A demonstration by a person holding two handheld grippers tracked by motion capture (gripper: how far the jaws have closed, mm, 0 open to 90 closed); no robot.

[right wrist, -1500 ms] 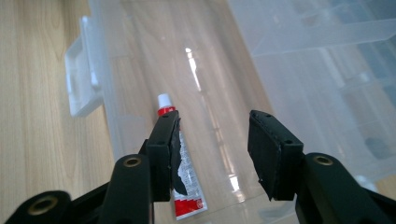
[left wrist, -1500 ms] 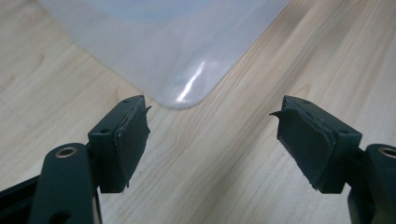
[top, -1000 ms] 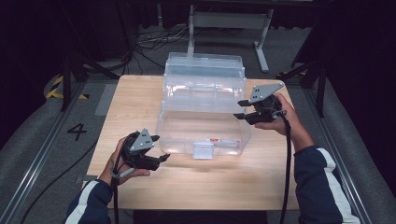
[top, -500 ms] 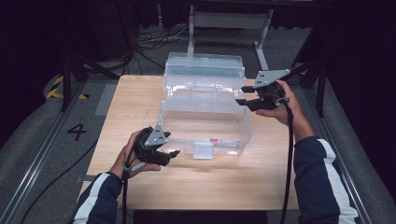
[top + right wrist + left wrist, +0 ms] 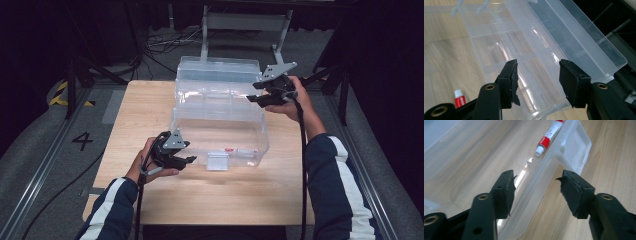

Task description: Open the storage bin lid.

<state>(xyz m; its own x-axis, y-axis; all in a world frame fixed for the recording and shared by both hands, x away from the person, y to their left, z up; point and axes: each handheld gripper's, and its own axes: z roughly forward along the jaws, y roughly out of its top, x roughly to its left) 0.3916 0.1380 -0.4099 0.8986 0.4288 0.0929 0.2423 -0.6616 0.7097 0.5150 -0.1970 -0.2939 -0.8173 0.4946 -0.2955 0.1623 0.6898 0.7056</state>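
The wooden table [image 5: 150, 115] carries one big thing: a clear plastic box [image 5: 220, 130], open, standing near the table's middle. The box's lid [image 5: 217, 70] is thrown back on the side away from the person, and a shallow divided tray [image 5: 220, 97] sits between the lid and the deep lower tub. On the near wall of the box a white latch [image 5: 218, 161] hangs at its centre.

Inside the box, low against the near wall and just right of the latch, lies a small red and white tube [image 5: 235, 149]. In the left gripper view the tube [image 5: 547, 137] lies with its white cap toward the camera, touching the floor of the box just inside the wall beside the latch [image 5: 574, 150].

At the box's right far corner the right gripper [image 5: 256, 93] is held above the tray's end. In the right gripper view the right gripper [image 5: 538, 76] has its jaws spread apart on either side of the tray's edge [image 5: 541, 62], gripping nothing.

At the box's near left corner, the left gripper [image 5: 192, 159] points at the near wall. Its jaws have just been closing, yet in the left gripper view the left gripper [image 5: 536, 185] is released, one jaw inside the wall, one outside, neither pressing on it.
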